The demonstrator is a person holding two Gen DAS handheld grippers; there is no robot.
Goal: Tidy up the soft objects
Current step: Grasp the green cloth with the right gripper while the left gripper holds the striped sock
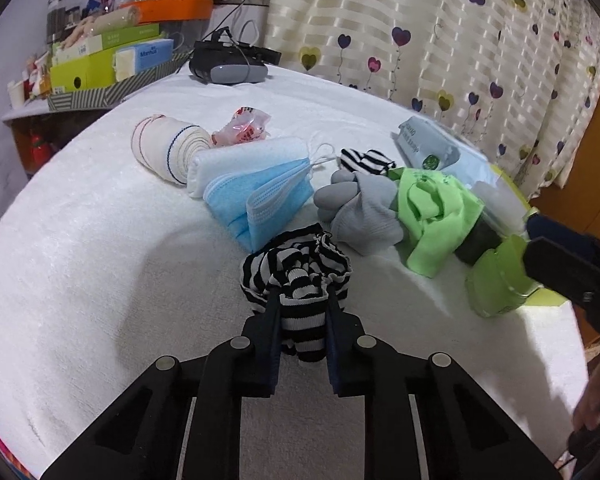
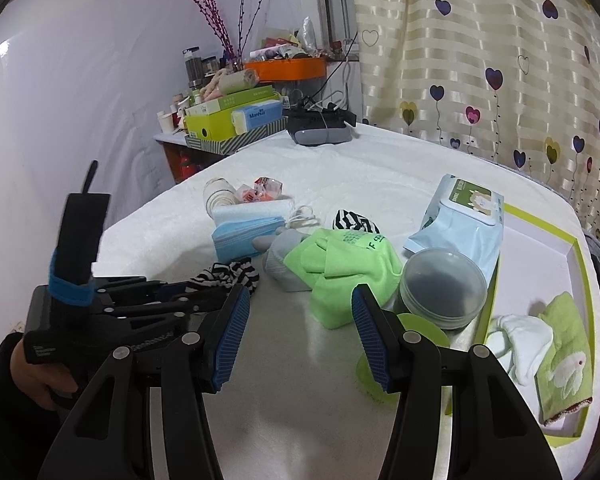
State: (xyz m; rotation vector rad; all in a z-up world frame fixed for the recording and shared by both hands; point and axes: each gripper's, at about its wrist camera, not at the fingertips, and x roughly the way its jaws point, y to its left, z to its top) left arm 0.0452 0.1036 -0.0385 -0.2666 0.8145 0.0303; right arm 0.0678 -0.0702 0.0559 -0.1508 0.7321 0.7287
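the left gripper [image 1: 303, 304] pinches a black-and-white striped sock [image 1: 296, 268] on the white towel-covered table [image 1: 100, 240], just in front of blue face masks [image 1: 260, 200]; the right gripper [image 2: 298, 332] hangs with jaws apart, empty, near a green cloth [image 2: 340, 268].

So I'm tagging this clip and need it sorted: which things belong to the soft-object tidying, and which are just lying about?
Job:
striped sock, clamped in the left gripper
blue masks
grey glove
green cloth
tray holding a white sock and green towel

Lying about:
headset
wipes pack
plastic jar
shelf boxes
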